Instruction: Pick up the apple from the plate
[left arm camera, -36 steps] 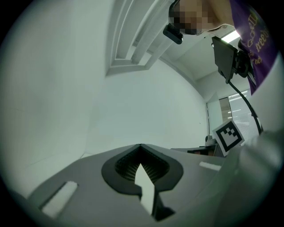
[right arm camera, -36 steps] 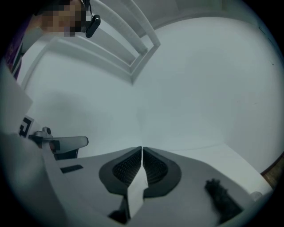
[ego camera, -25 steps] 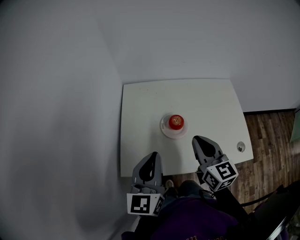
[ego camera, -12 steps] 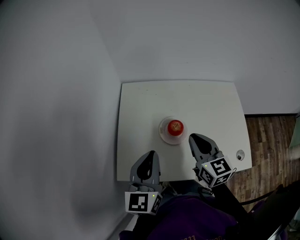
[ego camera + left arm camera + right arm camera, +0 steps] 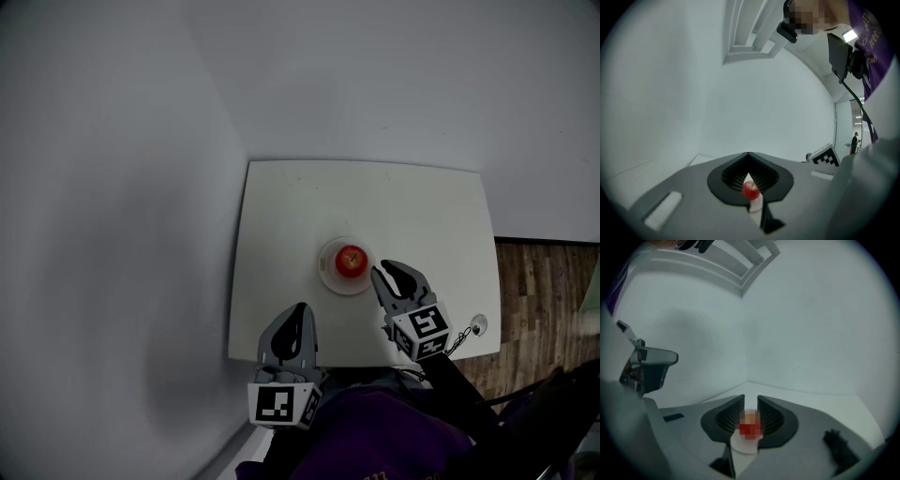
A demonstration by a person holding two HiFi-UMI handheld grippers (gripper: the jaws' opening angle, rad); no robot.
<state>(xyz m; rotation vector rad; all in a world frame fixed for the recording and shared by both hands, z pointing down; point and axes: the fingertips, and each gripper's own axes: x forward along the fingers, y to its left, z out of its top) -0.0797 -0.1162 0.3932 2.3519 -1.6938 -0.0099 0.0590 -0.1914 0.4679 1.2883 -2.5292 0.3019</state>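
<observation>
White table (image 5: 281,206) sits tucked into the wall corner, a white plate (image 5: 327,275) lying near its middle and a small round fitting (image 5: 479,325) by its right front corner.

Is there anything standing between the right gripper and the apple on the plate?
Nothing visible does. The right gripper points at the apple on the plate, with only bare table between them. Its jaws have just been opening, slightly apart, with nothing between them yet.

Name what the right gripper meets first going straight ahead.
Likely the apple on its plate, though the rim may come first. The right gripper has just been opening its jaws; nothing is between them.
</observation>
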